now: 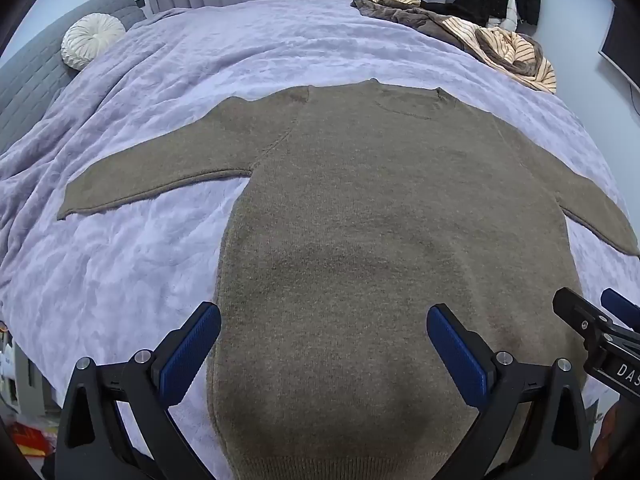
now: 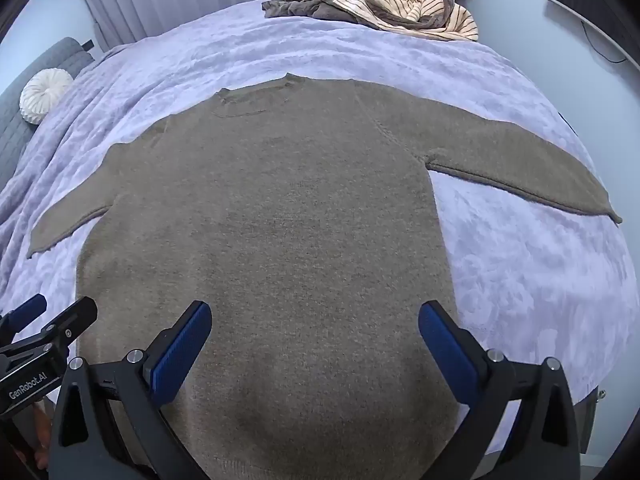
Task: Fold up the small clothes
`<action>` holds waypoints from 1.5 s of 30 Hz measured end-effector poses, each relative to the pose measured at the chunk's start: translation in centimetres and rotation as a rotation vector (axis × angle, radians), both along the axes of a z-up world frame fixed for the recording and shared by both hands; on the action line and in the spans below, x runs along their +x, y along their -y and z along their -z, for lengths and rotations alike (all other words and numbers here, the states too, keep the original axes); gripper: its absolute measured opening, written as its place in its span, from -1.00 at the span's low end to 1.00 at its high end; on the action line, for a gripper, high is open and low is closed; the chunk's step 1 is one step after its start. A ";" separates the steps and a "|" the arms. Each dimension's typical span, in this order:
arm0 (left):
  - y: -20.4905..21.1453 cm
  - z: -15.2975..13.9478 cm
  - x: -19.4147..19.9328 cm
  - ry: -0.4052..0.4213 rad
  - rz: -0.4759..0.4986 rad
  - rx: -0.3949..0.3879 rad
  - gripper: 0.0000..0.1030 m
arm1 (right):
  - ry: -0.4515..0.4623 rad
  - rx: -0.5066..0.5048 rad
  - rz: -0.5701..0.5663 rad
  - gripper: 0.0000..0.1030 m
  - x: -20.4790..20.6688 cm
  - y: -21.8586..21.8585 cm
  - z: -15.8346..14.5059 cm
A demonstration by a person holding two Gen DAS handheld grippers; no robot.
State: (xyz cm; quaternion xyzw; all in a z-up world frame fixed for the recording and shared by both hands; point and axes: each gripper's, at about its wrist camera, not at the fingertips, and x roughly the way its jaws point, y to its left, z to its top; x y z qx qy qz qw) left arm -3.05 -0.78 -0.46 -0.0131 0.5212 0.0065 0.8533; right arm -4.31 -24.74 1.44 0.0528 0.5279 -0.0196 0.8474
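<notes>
A brown knit sweater (image 1: 360, 208) lies flat on the lilac bedspread (image 1: 120, 272), hem toward me, both sleeves spread out to the sides. It also shows in the right wrist view (image 2: 272, 220). My left gripper (image 1: 324, 340) is open and empty, hovering over the sweater's lower left part near the hem. My right gripper (image 2: 316, 336) is open and empty over the lower right part. Each gripper shows at the edge of the other's view: the right gripper (image 1: 600, 320) and the left gripper (image 2: 44, 328).
A pile of brown and striped clothes (image 1: 480, 40) lies at the bed's far right corner, also in the right wrist view (image 2: 384, 8). A round white cushion (image 1: 92, 46) rests against the grey headboard (image 1: 28, 80) at left. Curtains hang behind the bed.
</notes>
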 end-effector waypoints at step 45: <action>0.0 0.3 -0.5 -0.010 -0.008 0.000 1.00 | 0.015 -0.003 0.000 1.00 -0.5 -0.5 0.1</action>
